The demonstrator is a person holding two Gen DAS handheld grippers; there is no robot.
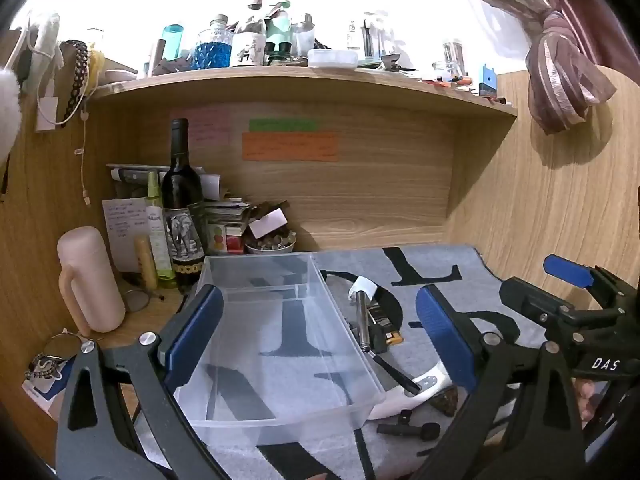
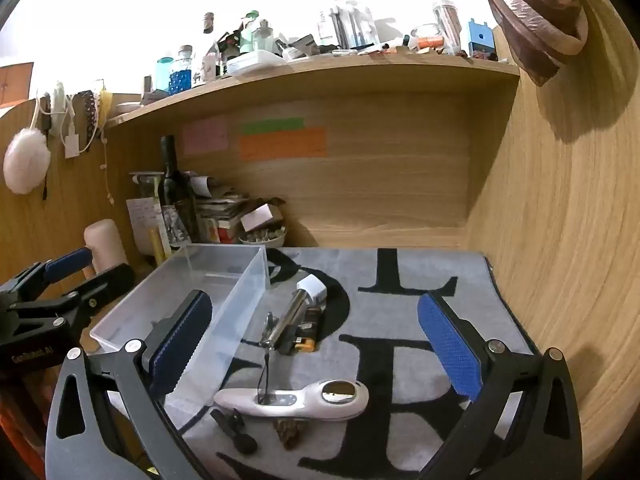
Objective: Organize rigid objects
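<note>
We note a wooden desk alcove (image 2: pixel 380 184) filling the centre and right of both views, with a cluttered shelf (image 1: pixel 304 80) running across the upper part of the frame. A grey mat with black letters (image 2: pixel 460 304) covers the desk surface in the lower centre.

On the mat, left of centre in the right wrist view, stands a clear plastic bin (image 2: pixel 172 300); in the left wrist view the same bin (image 1: pixel 276 328) fills the lower centre and holds nothing.

The left gripper (image 1: pixel 320 340) has its blue-padded fingers spread wide on either side of the bin, gripping nothing. The right gripper (image 2: pixel 320 344) is likewise spread wide with nothing between the pads.

The items to be sorted lie on the mat just right of the bin. Near the lower centre of the right wrist view lies a white handheld device (image 2: pixel 296 398), with a dark cord across its handle. Above it, a metal cylinder with a white cap (image 2: pixel 296 308) lies tilted, resting on a small black and yellow object (image 2: pixel 306 340). Below the white device lie a small black clip-on microphone (image 2: pixel 234 430) and a brown textured piece (image 2: pixel 290 432).

At the left of the alcove stand a dark wine bottle (image 1: pixel 182 200) and a pink flask (image 1: pixel 90 280).
</note>
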